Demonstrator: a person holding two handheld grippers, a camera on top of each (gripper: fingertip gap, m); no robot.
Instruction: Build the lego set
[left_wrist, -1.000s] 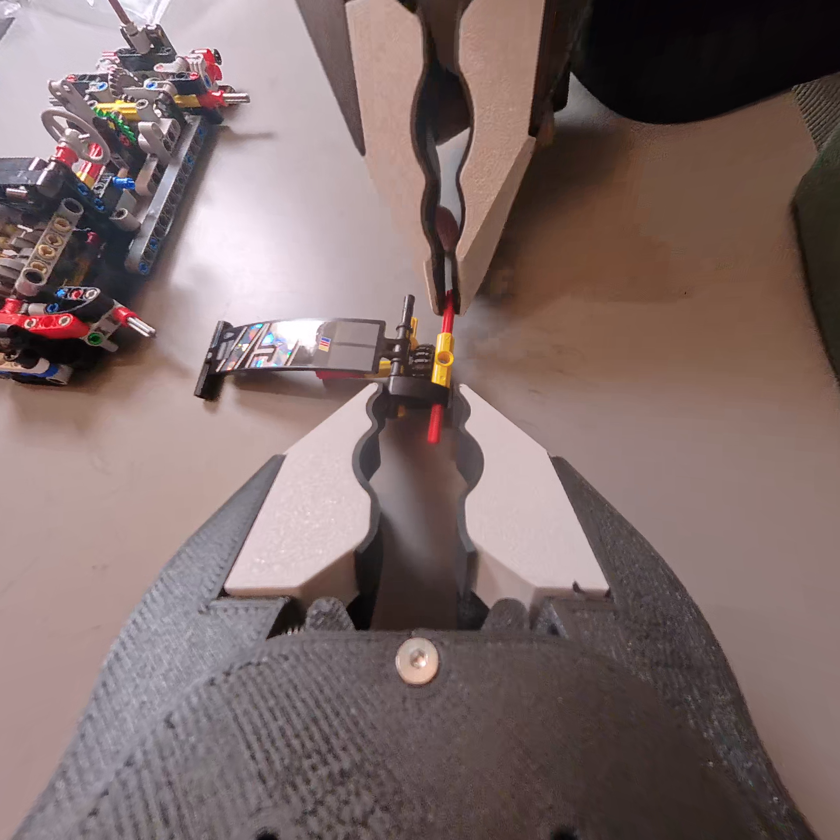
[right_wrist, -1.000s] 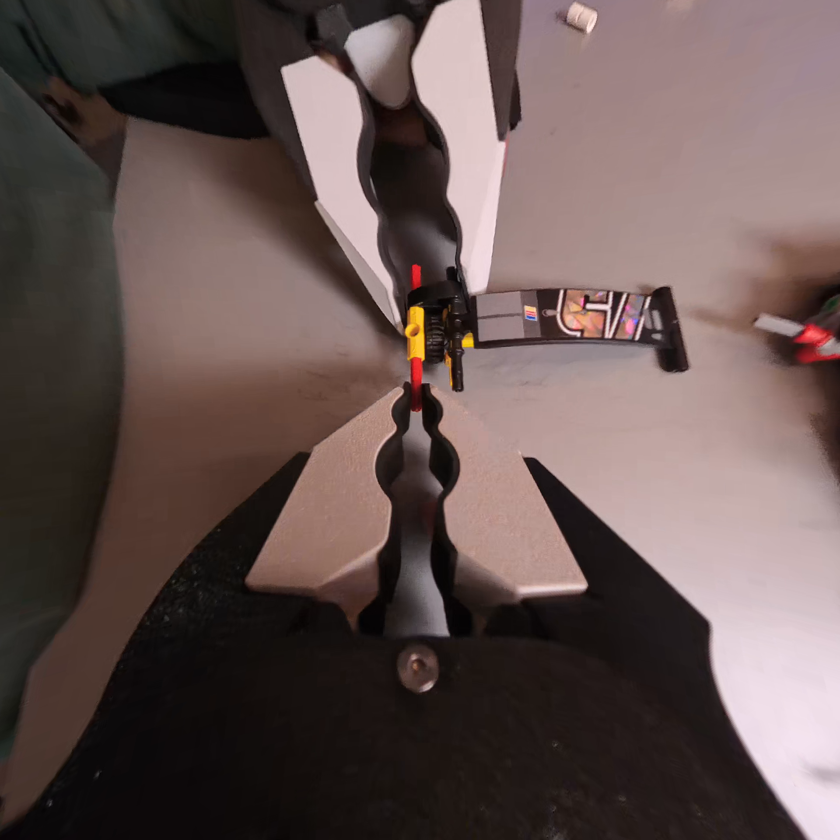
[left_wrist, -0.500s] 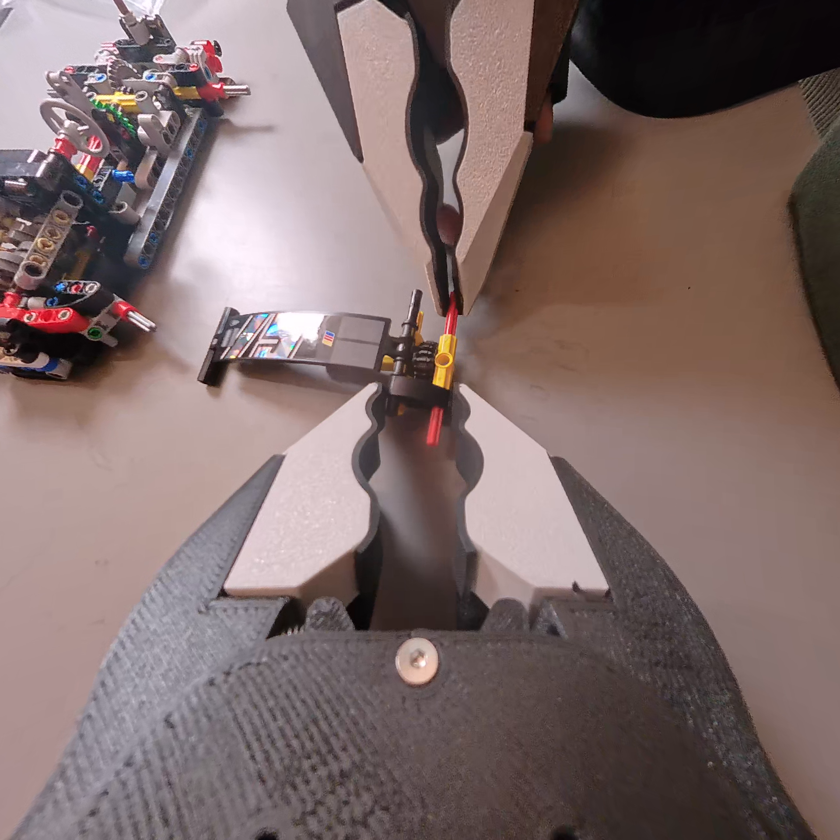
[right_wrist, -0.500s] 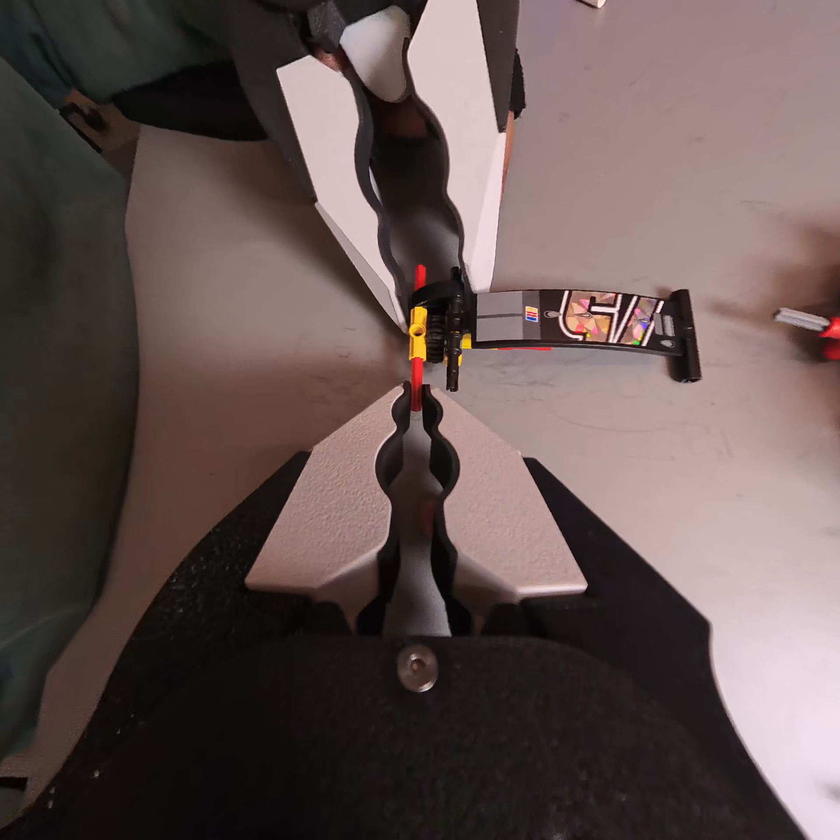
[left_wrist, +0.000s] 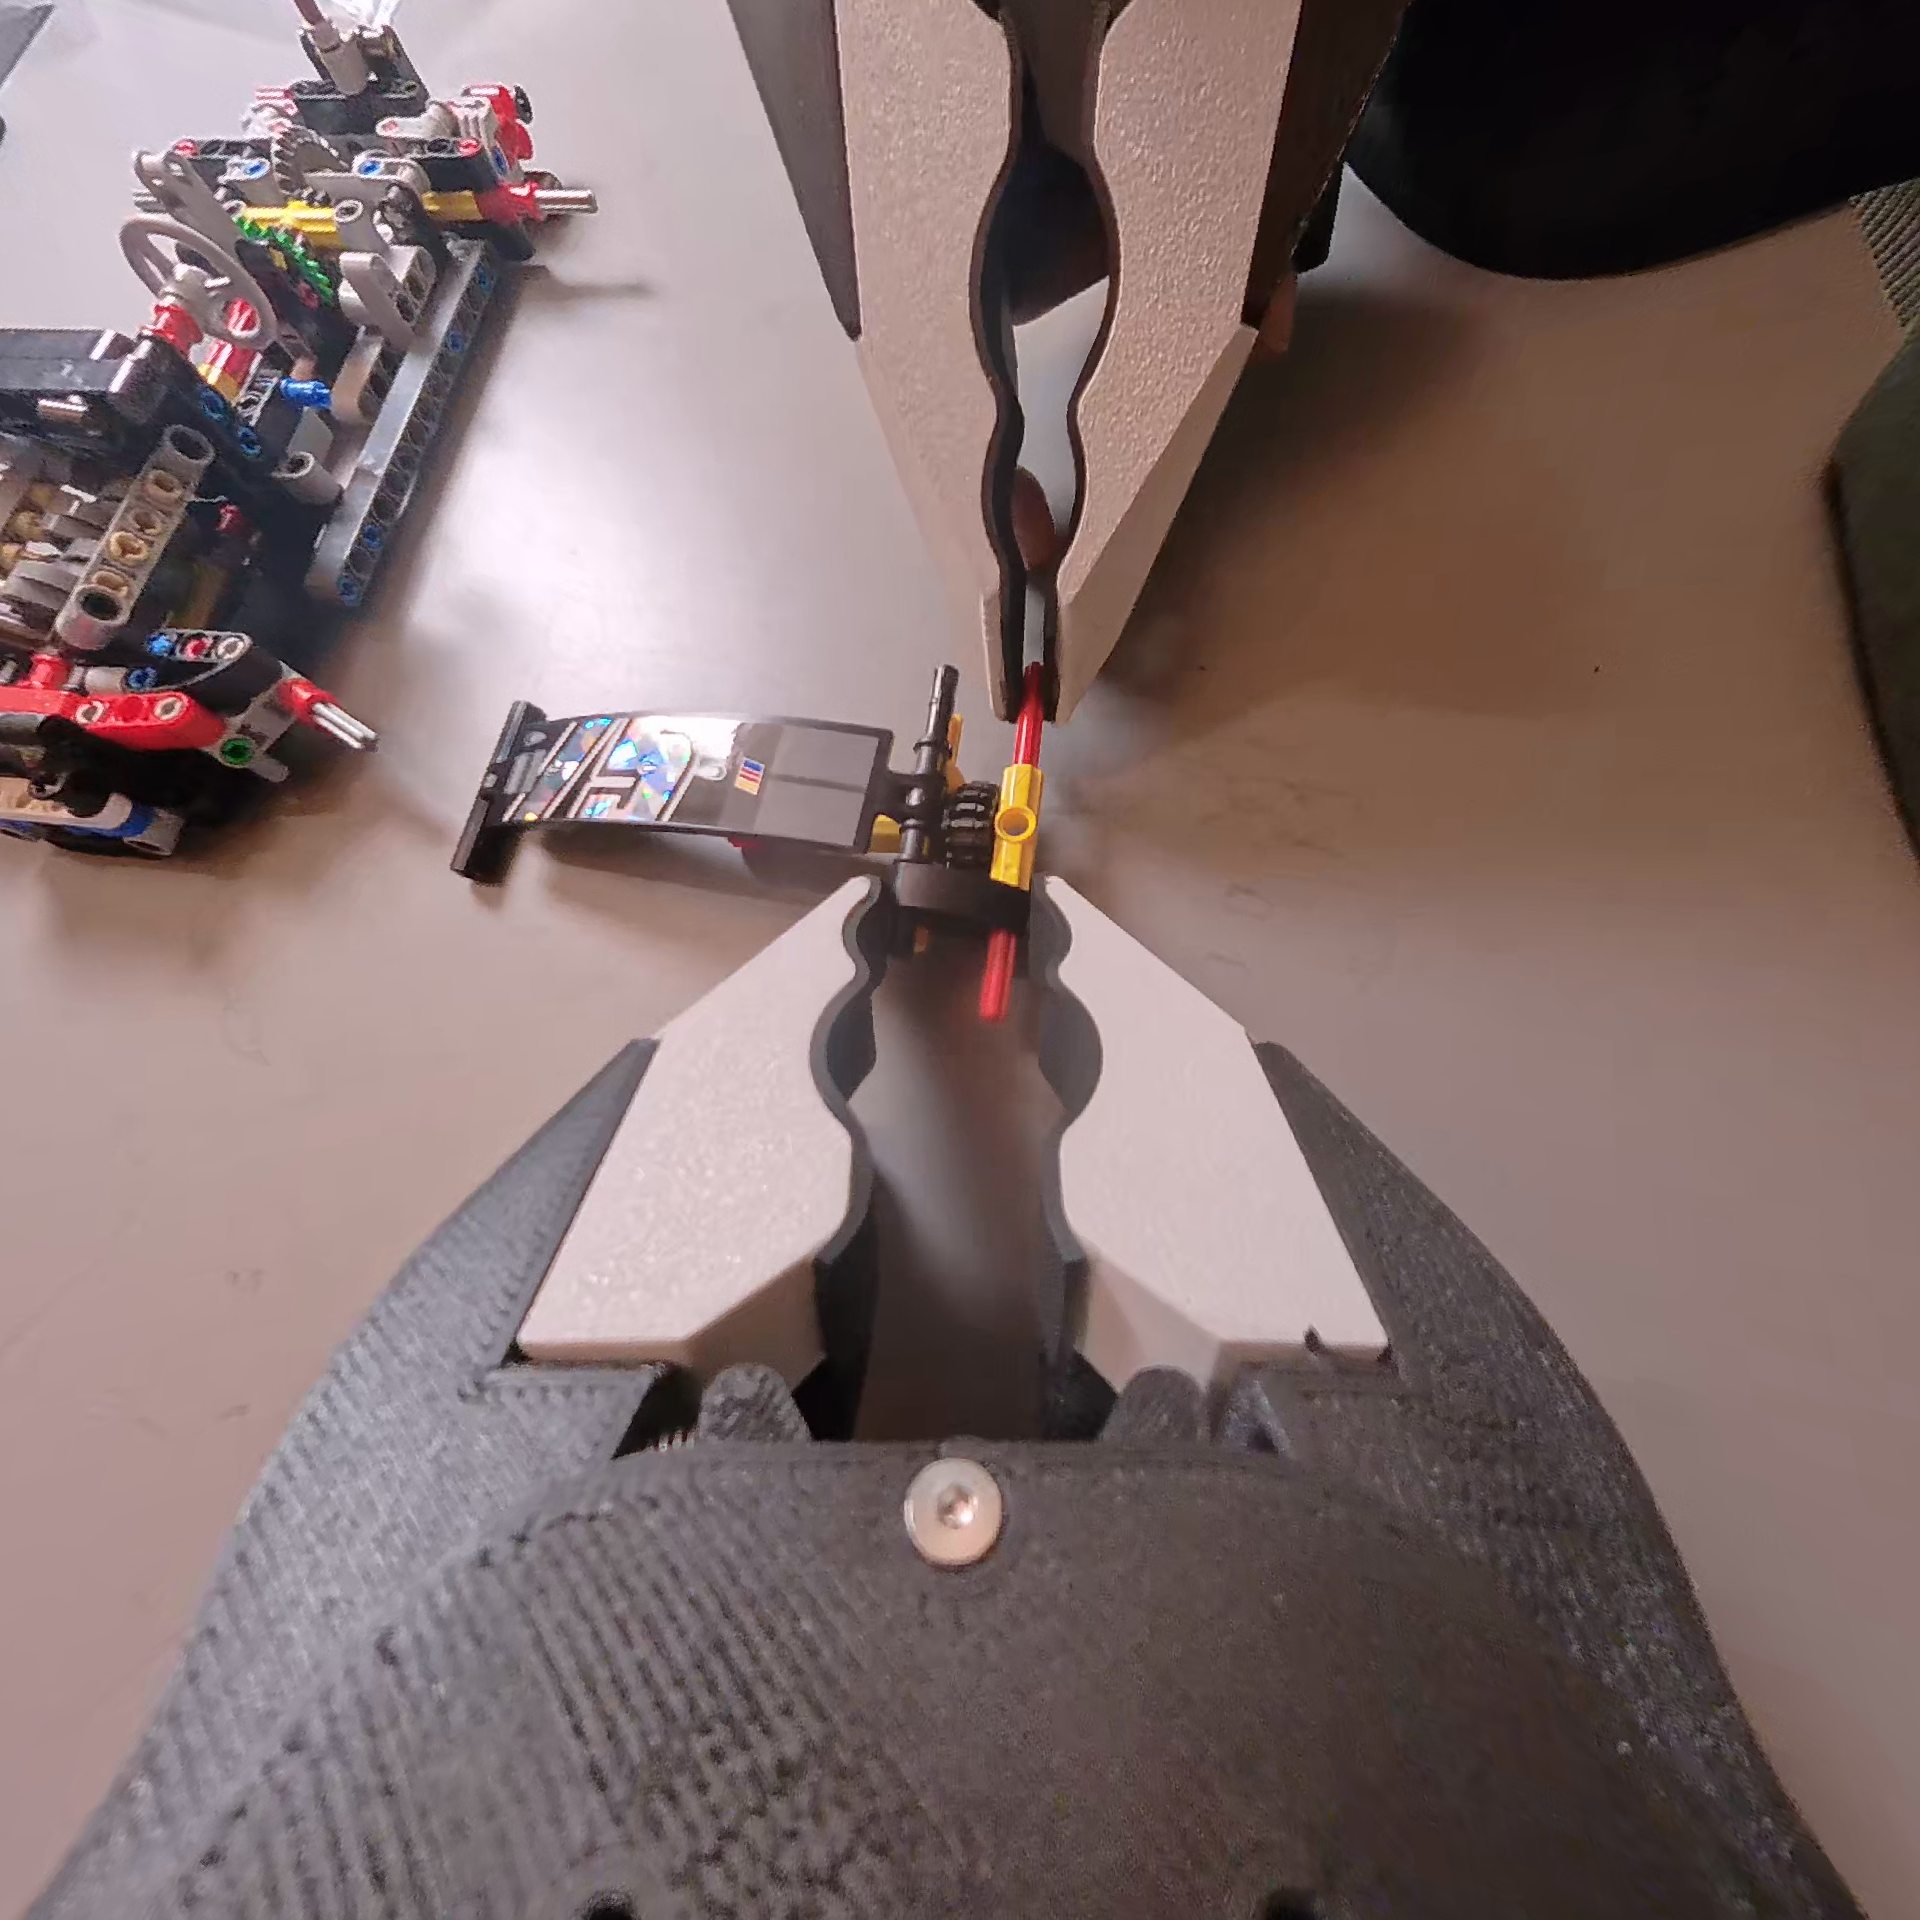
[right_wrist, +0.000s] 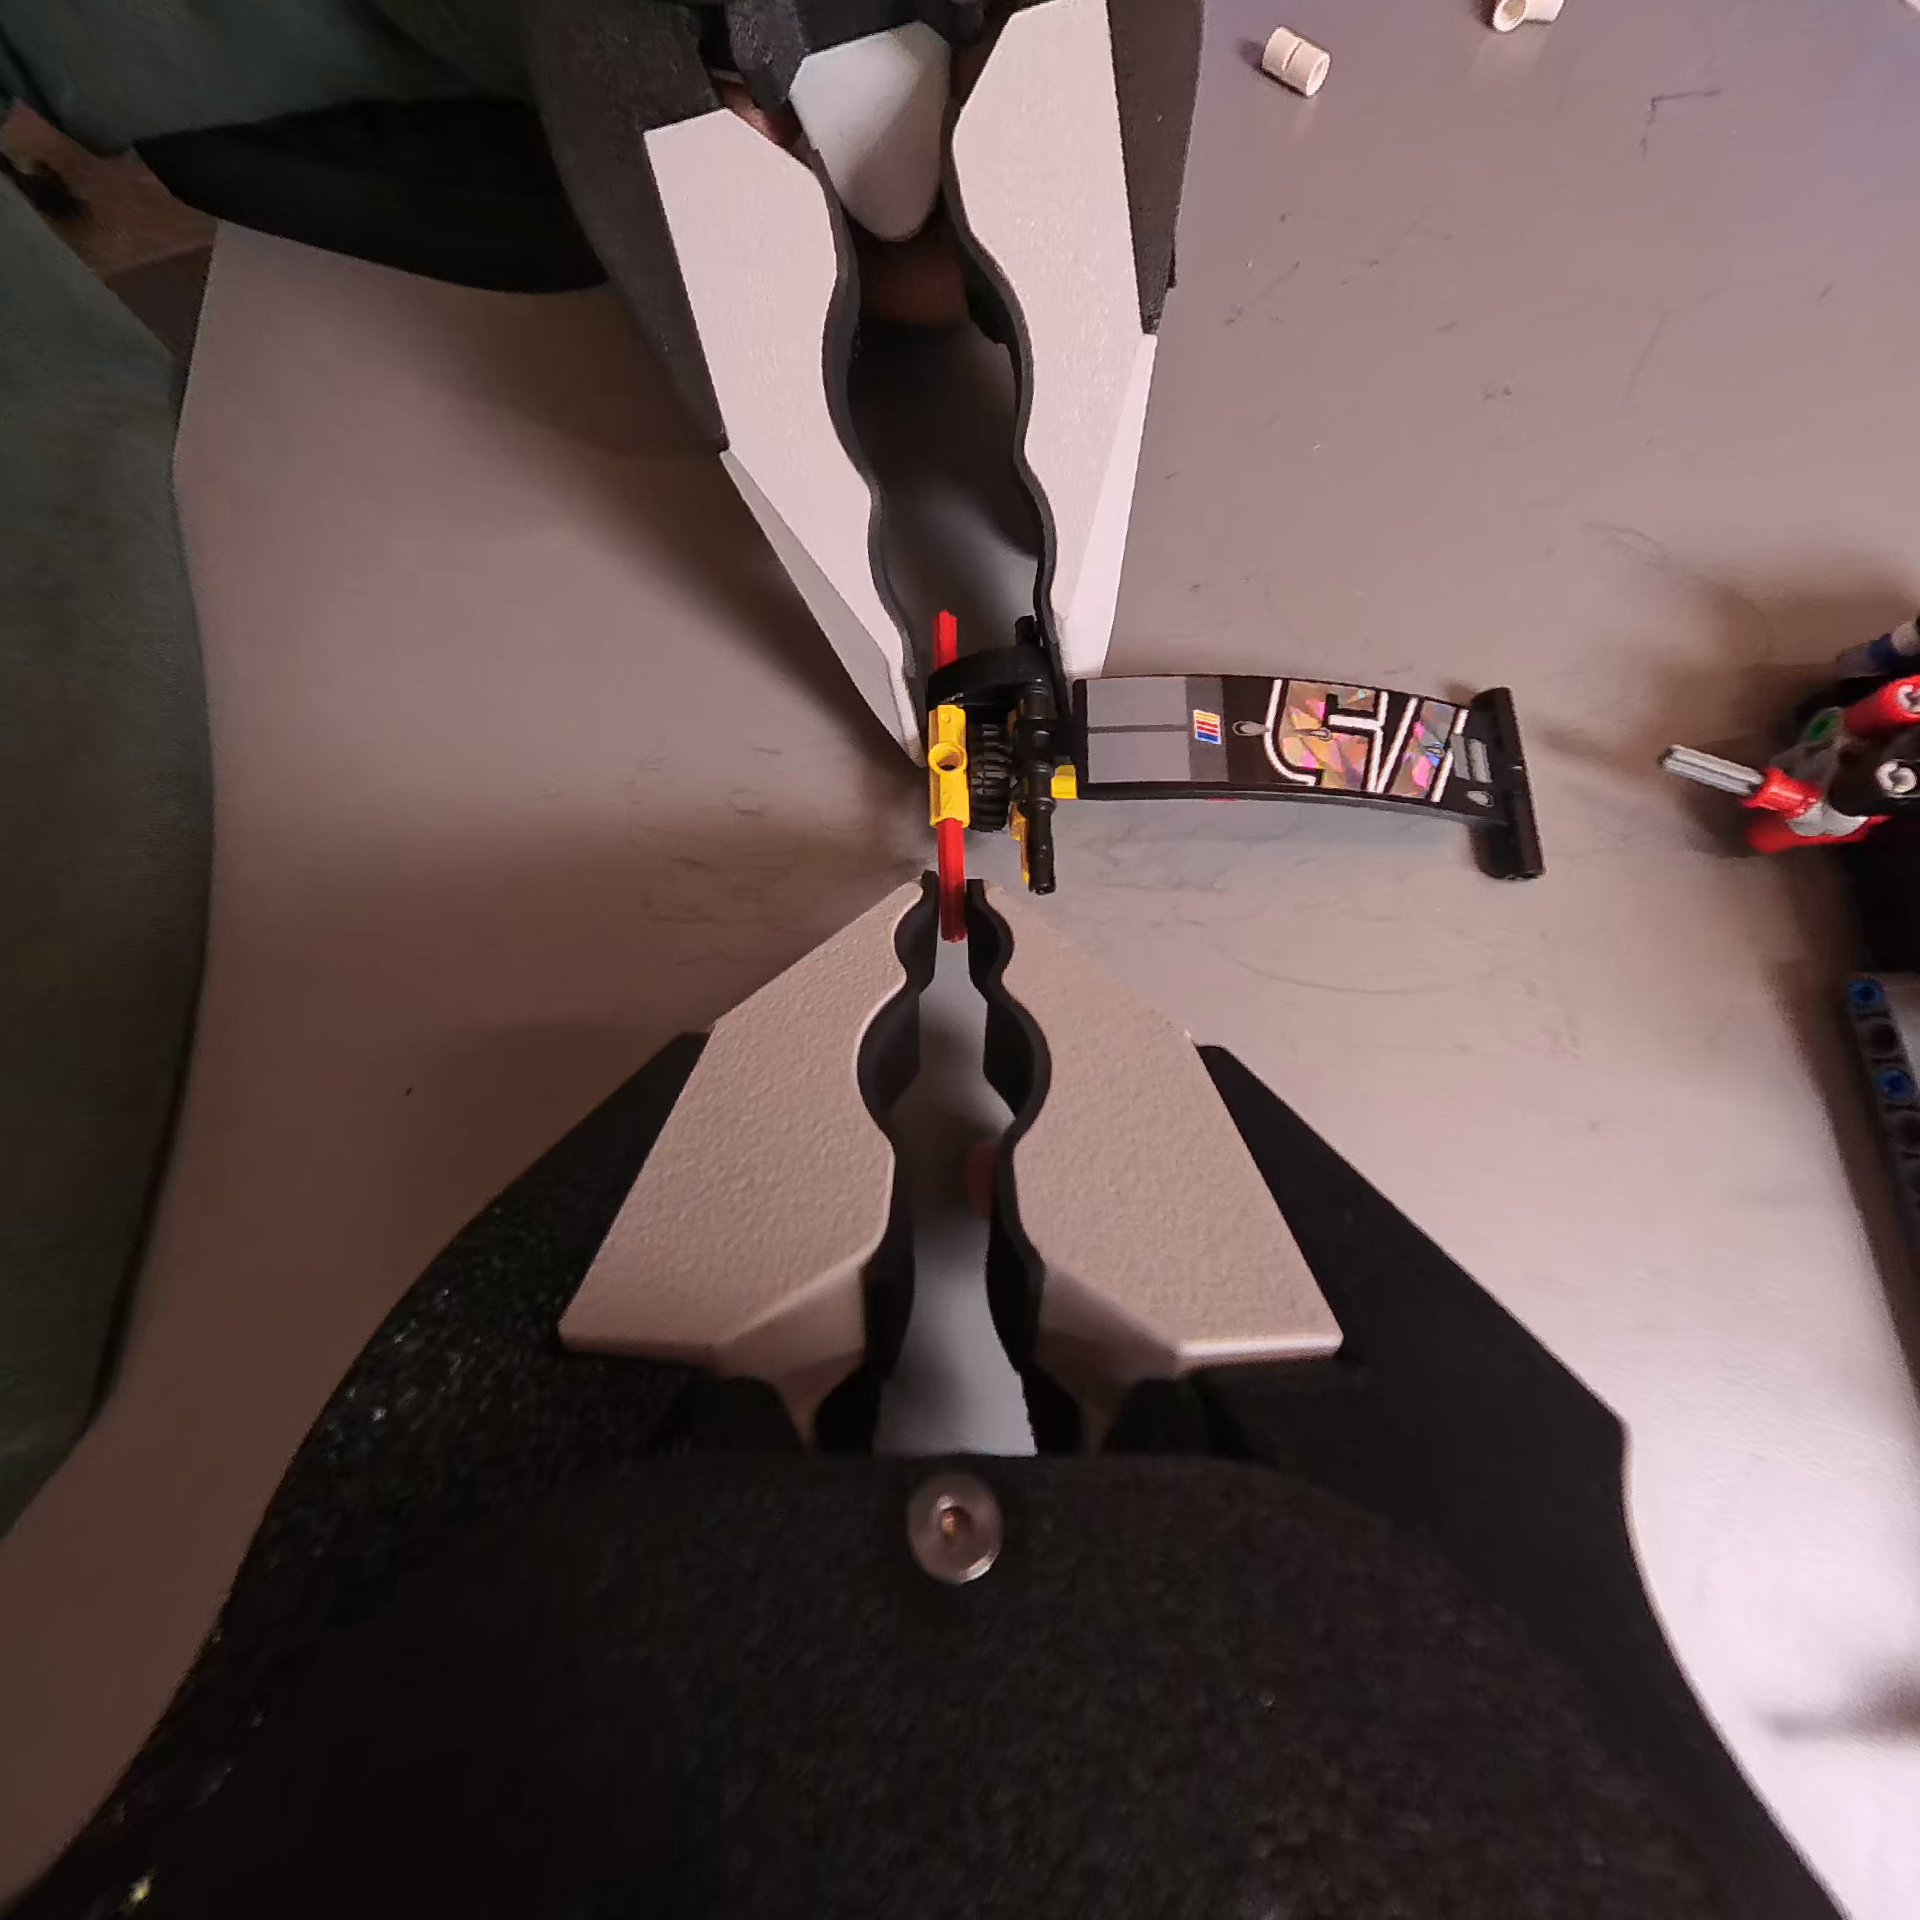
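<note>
A black wing panel with shiny stickers lies just over the table, joined to a small hub with a black gear and a yellow connector. A thin red axle runs through the yellow connector. My left gripper is shut on the hub's black end piece. My right gripper comes in from the opposite side and is shut on the far end of the red axle. In the right wrist view the right gripper pinches the red axle, and the left gripper holds the hub beside the wing panel.
A large part-built Technic chassis sits at the left of the grey table and shows at the right edge of the right wrist view. Two small white bushes lie farther off. Dark green upholstery borders the table. The grippers are tip to tip, or close to it.
Both grippers keep their holds. The held wing assembly and both grippers have shifted only slightly over the table; the red axle stays in the yellow connector.
</note>
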